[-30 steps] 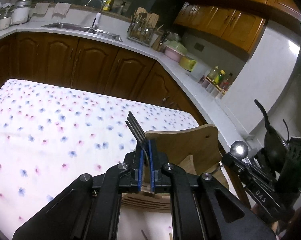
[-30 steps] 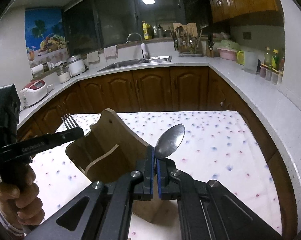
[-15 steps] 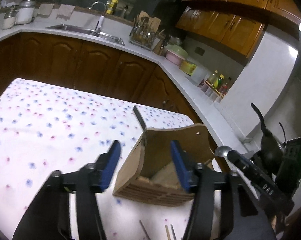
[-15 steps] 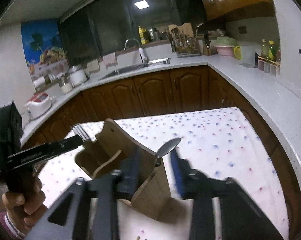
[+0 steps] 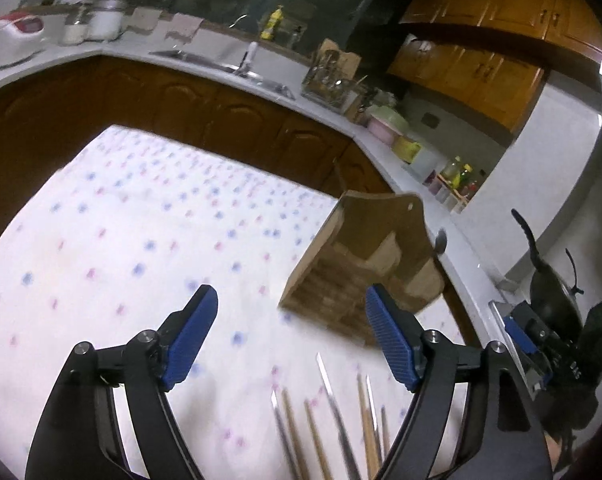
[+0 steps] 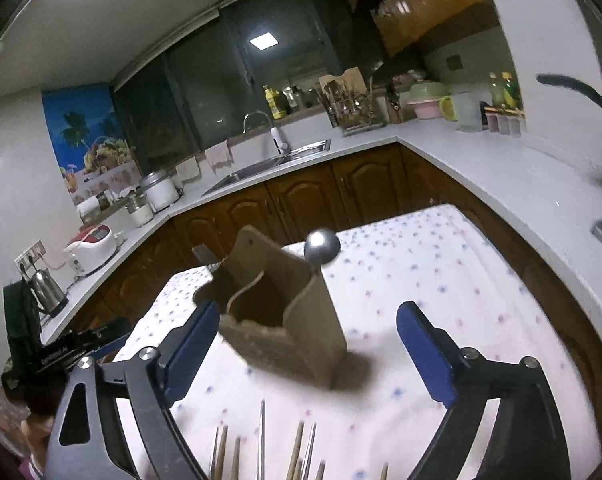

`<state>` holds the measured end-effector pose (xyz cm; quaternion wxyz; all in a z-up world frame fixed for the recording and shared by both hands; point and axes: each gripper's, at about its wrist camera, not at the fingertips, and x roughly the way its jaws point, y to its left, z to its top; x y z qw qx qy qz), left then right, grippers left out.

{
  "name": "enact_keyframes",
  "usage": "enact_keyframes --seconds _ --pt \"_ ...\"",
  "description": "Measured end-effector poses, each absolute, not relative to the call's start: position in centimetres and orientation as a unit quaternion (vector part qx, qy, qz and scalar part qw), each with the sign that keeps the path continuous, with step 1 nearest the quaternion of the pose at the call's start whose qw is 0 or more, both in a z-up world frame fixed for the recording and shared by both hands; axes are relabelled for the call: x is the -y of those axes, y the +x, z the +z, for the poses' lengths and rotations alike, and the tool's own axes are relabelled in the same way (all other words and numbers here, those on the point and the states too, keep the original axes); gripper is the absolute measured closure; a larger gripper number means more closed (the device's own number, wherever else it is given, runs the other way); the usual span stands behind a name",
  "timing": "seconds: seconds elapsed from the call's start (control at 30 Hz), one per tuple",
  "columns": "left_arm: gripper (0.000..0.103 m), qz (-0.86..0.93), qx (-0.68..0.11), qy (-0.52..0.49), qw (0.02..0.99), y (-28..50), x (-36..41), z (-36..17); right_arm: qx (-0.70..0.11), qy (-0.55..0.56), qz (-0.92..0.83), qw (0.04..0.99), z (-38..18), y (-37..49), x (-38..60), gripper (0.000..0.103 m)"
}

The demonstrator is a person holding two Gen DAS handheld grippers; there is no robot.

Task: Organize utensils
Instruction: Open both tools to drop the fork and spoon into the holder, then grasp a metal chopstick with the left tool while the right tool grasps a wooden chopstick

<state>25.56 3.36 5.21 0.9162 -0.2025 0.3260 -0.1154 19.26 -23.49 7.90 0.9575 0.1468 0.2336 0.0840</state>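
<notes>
A wooden utensil holder [image 5: 365, 264] stands on the floral tablecloth [image 5: 121, 240]; it also shows in the right wrist view [image 6: 285, 320]. A spoon [image 6: 322, 245] stands in its right compartment, bowl up, and a fork [image 6: 205, 255] stands in its left side. My left gripper [image 5: 289, 336] is open and empty, in front of the holder. My right gripper [image 6: 309, 344] is open and empty, its fingers either side of the holder but nearer to me. Several chopsticks and metal utensils [image 5: 329, 420] lie on the cloth near me, and they show in the right wrist view too [image 6: 269, 448].
A white counter [image 6: 481, 168] with sink [image 6: 269, 164], dish rack [image 6: 353, 108], bowls and bottles runs behind and to the right of the table. A kettle [image 6: 47, 292] and rice cooker [image 6: 93, 246] stand at left. A black pan [image 5: 549, 280] sits at right.
Both grippers opened, letting the fork and the spoon drop into the holder, then pulled back and up. The loose chopsticks have come into view at the bottom.
</notes>
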Motion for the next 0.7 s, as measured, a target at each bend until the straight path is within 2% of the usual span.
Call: enact_keyframes --seconds 0.4,0.7 --pt "0.025 -0.084 -0.376 -0.199 0.901 18.5 -3.6 0.9 -0.268 0.170 0.065 0.946 3.6 12.2 24.0 0.011" --pt "0.025 -0.075 -0.405 -0.173 0.895 17.1 -2.4 -0.7 -0.295 0.167 0.050 0.939 0.9 9.1 24.6 0.011"
